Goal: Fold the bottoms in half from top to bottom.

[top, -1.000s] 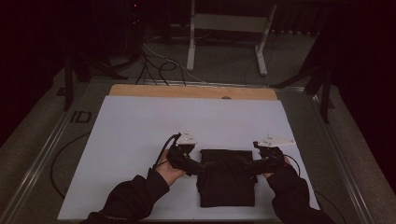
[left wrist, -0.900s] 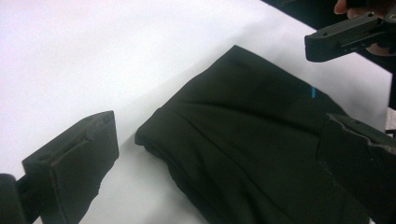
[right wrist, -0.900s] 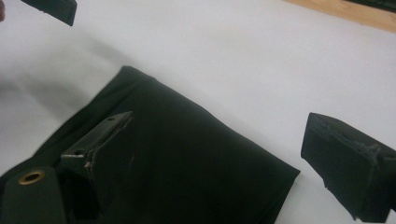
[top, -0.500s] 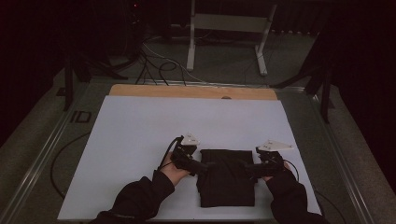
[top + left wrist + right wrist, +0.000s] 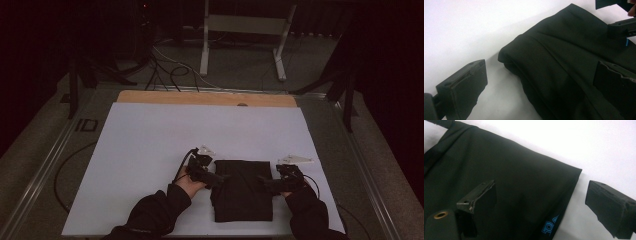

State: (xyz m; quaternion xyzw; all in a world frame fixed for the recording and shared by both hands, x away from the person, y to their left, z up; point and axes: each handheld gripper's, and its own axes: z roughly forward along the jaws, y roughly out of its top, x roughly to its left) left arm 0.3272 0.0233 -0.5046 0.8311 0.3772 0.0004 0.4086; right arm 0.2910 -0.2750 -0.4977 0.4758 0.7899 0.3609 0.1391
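A folded black cloth (image 5: pixel 243 192) lies flat on the white table sheet (image 5: pixel 150 145), near the person's side. My left gripper (image 5: pixel 219 178) is at the cloth's left edge and my right gripper (image 5: pixel 264 183) at its right edge. In the left gripper view the left gripper (image 5: pixel 539 85) is open, with one jaw over the bare sheet and the other over the cloth (image 5: pixel 564 57). The right gripper (image 5: pixel 544 202) is open too and straddles the cloth's (image 5: pixel 511 177) edge beside a small blue logo (image 5: pixel 550 227). Neither grips the fabric.
A wooden strip (image 5: pixel 205 98) runs along the table's far edge. Beyond it stand a metal frame (image 5: pixel 245 30) and loose cables (image 5: pixel 170 70) on the floor. A cable (image 5: pixel 65 170) hangs off the table's left side. The white sheet spreads wide to the left and beyond the cloth.
The right gripper has slid a little nearer the person along the cloth's right edge. The left gripper has barely shifted. The cloth lies as before.
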